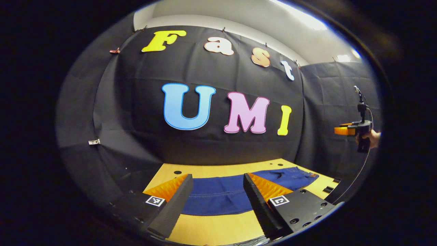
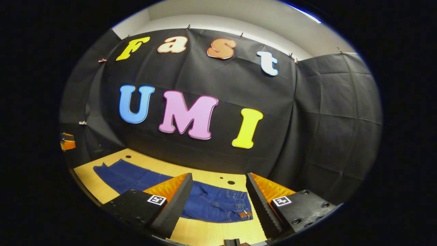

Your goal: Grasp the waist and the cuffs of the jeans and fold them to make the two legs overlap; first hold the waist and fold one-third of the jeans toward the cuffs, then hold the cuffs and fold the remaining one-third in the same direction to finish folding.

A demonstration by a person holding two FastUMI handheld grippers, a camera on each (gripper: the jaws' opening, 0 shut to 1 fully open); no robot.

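Dark blue jeans [image 1: 218,196] lie flat along the yellow wooden table [image 1: 218,229]. In the left gripper view my left gripper [image 1: 218,205] hovers open above the leg part, nothing between its fingers. At that view's far right, the right gripper [image 1: 344,130] is held up in the air by a hand [image 1: 370,136]. In the right gripper view my right gripper [image 2: 218,205] stands open above the jeans' waist [image 2: 235,205], where the pockets and a brown label show. The jeans [image 2: 136,177] stretch away to the left, cuffs at the far end. The left gripper [image 2: 67,141] peeks in at the left edge.
The table's surface [image 2: 205,235] has a few small round holes [image 2: 231,182] near its back edge. Black cloth walls [image 2: 324,136] close the booth behind and to the right. A thin cable [image 1: 358,171] hangs from the raised right gripper.
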